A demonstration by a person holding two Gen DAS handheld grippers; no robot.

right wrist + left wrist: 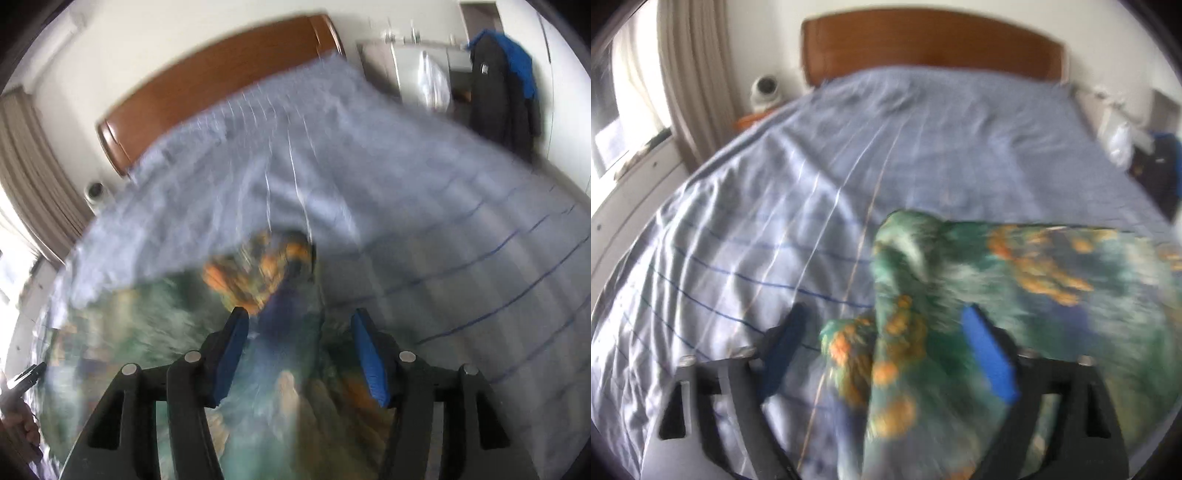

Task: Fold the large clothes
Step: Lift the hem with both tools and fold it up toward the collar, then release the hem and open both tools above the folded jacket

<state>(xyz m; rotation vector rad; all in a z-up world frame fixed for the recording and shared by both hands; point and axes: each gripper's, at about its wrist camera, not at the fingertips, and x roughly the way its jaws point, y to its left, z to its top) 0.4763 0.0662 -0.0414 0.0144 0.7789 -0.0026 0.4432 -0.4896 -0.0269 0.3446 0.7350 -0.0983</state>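
Note:
A large green garment with orange flowers (1015, 266) lies on the bed's blue-grey striped cover (812, 177). In the left wrist view my left gripper (886, 325) stands wide open with a bunched fold of the garment between its blue pads (990, 354), not clamped. In the right wrist view the garment (147, 332) spreads to the left, and a ridge of it runs between the fingers (369, 354) of my right gripper (297, 321), which is open too. Both views are blurred by motion.
A brown wooden headboard (931, 48) stands at the far end. A small white camera (766, 90) sits on a bedside stand by the curtain (694, 81). A dark coat with a blue garment (502, 85) hangs at the right.

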